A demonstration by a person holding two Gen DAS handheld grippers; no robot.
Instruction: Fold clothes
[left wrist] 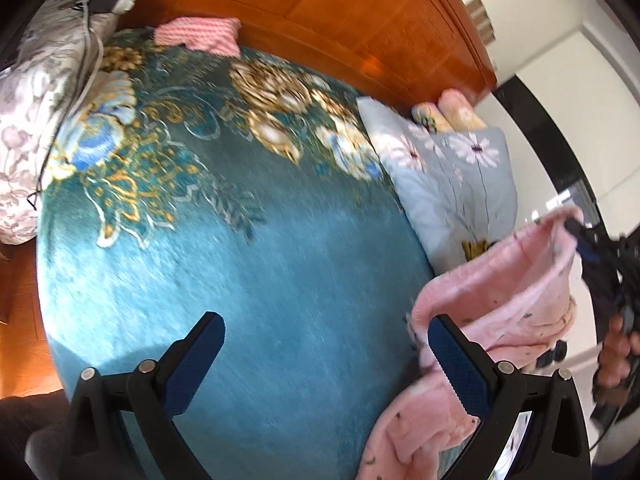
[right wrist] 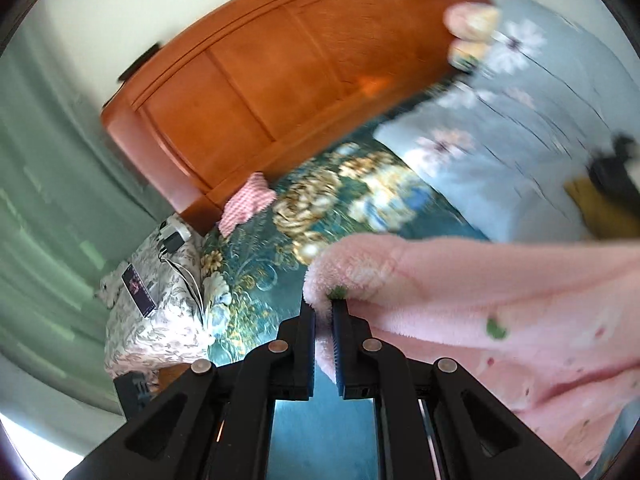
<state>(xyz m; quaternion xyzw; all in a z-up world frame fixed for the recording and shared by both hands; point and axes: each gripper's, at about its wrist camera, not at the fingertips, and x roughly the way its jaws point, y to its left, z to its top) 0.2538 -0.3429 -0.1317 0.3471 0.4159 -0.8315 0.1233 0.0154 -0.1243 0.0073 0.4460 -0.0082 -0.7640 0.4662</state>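
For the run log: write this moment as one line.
task: fold clothes | right gripper: shut on pink fleece garment, edge lifted | left gripper: open, empty, beside garment | surface: teal floral blanket

The left gripper [left wrist: 326,364] is held wide open above the bed [left wrist: 260,280], its two blue-padded fingers [left wrist: 460,368] spread far apart, with nothing caught between them. The right gripper [right wrist: 324,344] is closed on a fold of the pink garment [right wrist: 460,304], which is pinched between its nearly touching fingers [right wrist: 306,344]. A hand [left wrist: 618,364] is seen wrapped around the right gripper's handle, beside the bed's edge.
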